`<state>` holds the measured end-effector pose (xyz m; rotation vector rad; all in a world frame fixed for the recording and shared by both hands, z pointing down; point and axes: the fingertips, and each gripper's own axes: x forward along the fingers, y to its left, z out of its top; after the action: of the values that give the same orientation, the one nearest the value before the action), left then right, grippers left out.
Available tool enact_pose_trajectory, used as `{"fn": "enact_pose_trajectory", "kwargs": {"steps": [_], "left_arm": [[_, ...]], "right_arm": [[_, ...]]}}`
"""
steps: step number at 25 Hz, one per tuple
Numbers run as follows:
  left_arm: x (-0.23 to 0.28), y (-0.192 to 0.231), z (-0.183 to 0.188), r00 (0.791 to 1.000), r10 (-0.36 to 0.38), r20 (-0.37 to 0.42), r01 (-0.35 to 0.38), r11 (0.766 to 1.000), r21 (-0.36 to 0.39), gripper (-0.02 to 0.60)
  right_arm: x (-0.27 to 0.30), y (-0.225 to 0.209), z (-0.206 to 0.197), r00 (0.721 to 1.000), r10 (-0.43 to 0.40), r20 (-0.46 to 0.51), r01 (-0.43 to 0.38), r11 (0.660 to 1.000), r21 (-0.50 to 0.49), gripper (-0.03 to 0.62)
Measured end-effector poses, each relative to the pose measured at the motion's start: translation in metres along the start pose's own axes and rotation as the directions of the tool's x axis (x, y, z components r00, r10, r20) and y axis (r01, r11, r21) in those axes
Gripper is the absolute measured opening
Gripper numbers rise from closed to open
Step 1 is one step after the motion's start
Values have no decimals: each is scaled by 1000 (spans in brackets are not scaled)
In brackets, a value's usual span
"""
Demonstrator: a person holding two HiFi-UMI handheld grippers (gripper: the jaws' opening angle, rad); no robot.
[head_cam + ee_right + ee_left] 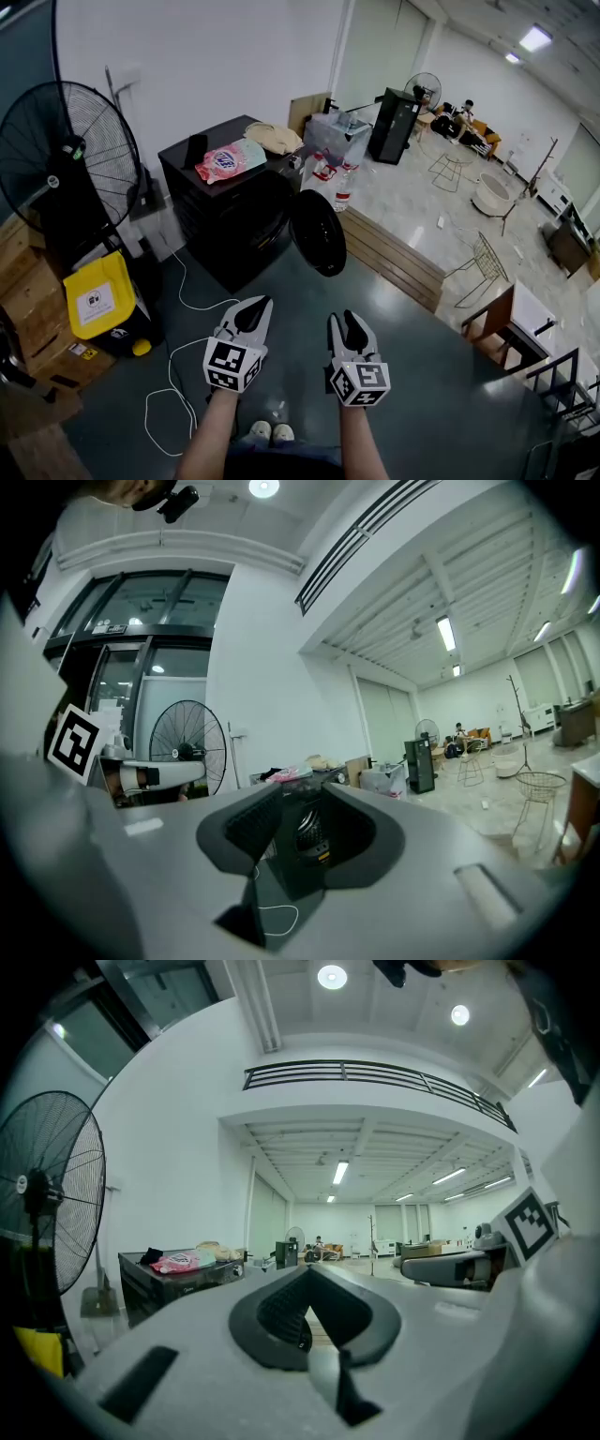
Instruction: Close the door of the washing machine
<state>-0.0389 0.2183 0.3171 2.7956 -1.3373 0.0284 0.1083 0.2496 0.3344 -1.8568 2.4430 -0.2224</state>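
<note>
two tools, side by side: left tool [255, 305] has its jaws together on nothing, right tool [349, 321] has its jaws apart, empty. one black washer [225, 220] stands ahead, its one round door [318, 232] swung open to the right, well apart from both tools. one pink bag [230, 159] lies on top. one fan [66, 155] and one yellow bin [98, 295] stand left. a white cable [173, 375] trails over the floor [441, 375]. a wooden step [394, 258] borders the door's right.
</note>
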Motion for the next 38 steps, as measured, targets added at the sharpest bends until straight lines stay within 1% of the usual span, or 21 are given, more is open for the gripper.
{"fn": "enact_pose_trajectory", "kwargs": {"steps": [4,7,11,18,23,27,31,34,38], "left_arm": [[-4,4,-5,1000,1,-4,-1,1000,-8,8],[-6,9,-7,1000,3,-5,-3,1000,-16,8],[-4,15,-6,1000,-10,-14,10,1000,-3,8],[0,33,-1,1000,-21,2,21,999,26,8],[13,42,-4,1000,-24,-4,24,999,24,7],[38,55,-9,1000,-24,-5,24,1000,12,8],[77,72,-15,1000,-24,-7,24,1000,8,8],[113,95,-20,1000,-8,-13,8,1000,19,8],[170,137,-30,999,41,-26,-41,999,19,8]], "right_arm": [[2,7,-5,1000,29,-4,-29,1000,3,161],[5,11,-9,999,37,-12,-37,999,6,176],[12,12,-10,999,31,-15,-31,999,14,187],[21,11,-12,1000,7,14,-8,1000,29,196],[30,0,-17,1000,-5,7,5,999,48,201],[54,-15,-18,1000,-8,7,7,999,53,201],[91,-37,-22,1000,3,4,-3,999,54,201],[137,-60,-26,1000,18,1,-18,999,49,201],[211,-100,-26,999,38,-6,-38,999,33,201]]}}
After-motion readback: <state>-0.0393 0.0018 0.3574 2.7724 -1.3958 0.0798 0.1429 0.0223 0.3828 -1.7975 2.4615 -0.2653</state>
